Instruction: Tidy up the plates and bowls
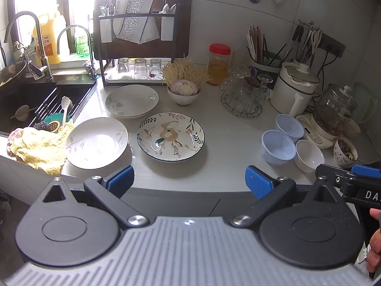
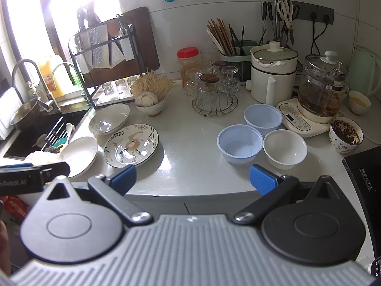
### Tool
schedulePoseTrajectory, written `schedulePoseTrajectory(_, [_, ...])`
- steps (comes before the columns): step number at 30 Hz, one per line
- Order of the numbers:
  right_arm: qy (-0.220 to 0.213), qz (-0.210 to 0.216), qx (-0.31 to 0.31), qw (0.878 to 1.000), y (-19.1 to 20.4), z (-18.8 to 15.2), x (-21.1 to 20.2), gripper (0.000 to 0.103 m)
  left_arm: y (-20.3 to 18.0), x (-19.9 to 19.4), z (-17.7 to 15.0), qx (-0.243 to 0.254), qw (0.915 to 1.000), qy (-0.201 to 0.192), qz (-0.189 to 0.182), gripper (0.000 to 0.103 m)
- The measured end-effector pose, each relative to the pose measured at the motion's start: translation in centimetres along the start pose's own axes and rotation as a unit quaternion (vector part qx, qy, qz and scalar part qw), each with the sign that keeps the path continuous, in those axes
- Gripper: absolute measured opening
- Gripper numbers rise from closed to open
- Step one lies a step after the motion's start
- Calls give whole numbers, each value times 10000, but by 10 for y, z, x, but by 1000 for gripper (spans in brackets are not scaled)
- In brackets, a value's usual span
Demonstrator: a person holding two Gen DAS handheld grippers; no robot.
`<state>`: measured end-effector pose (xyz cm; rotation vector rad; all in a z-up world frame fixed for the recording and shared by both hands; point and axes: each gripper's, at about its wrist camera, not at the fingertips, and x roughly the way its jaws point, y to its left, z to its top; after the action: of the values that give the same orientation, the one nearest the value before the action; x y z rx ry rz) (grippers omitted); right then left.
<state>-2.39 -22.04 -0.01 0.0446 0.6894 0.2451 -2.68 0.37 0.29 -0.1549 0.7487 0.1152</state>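
Observation:
Three plates lie on the grey counter: a flower-patterned plate (image 1: 170, 136) (image 2: 131, 145), a white plate (image 1: 97, 142) (image 2: 78, 156) near the sink, and a leaf-print plate (image 1: 131, 100) (image 2: 109, 119) behind them. To the right stand two pale blue plastic bowls (image 1: 278, 147) (image 2: 239, 143), the second (image 2: 263, 118) behind the first, and a white bowl (image 1: 308, 155) (image 2: 284, 148). My left gripper (image 1: 189, 182) is open, held short of the counter edge in front of the patterned plate. My right gripper (image 2: 193, 178) is open too, in front of the blue bowls. Both are empty.
A sink (image 1: 47, 95) with a rack and a yellow cloth (image 1: 40, 147) is at left. A bowl of garlic (image 1: 182, 90), a glass rack (image 2: 214, 95), a white pot (image 2: 273, 76), a glass kettle (image 2: 321, 88) and a filled patterned cup (image 2: 346, 135) crowd the back and right.

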Motion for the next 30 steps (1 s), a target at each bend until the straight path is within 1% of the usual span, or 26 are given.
schedulePoseTrajectory(3, [-64, 3, -31, 10000, 0, -3, -4, 103, -2, -1, -5, -60, 10000, 7, 63, 101])
schedulePoseTrajectory(5, [7, 48, -69, 10000, -1, -7, -3, 103, -6, -2, -13, -32, 9999, 38, 95, 101])
schedulePoseTrajectory(9, [84, 282, 47, 9996, -10, -15, -5, 103, -13, -6, -27, -23, 9998, 128, 139, 101])
schedulePoseTrajectory(15, [27, 390, -18, 9992, -8, -18, -13, 103, -12, -14, -42, -102, 9995, 228, 203, 101])
schedulePoseTrajectory(20, [-93, 439, 2, 9990, 1, -19, -14, 103, -2, -18, -36, -133, 9996, 149, 212, 101])
schedulePoseTrajectory(22, [-86, 412, 9, 9991, 7, -19, -11, 103, 4, -14, -31, -141, 9996, 115, 196, 101])
schedulePoseTrajectory(24, [-80, 433, 91, 9990, 15, -17, -7, 103, 11, -6, -25, -135, 9996, 162, 179, 101])
schedulePoseTrajectory(27, [-136, 459, 243, 9986, 29, -13, 2, 103, 22, 3, -18, -25, 9997, 234, 69, 101])
schedulePoseTrajectory(30, [-150, 471, 254, 9985, 47, -6, 17, 103, 39, 11, -9, 147, 9996, 223, 134, 101])
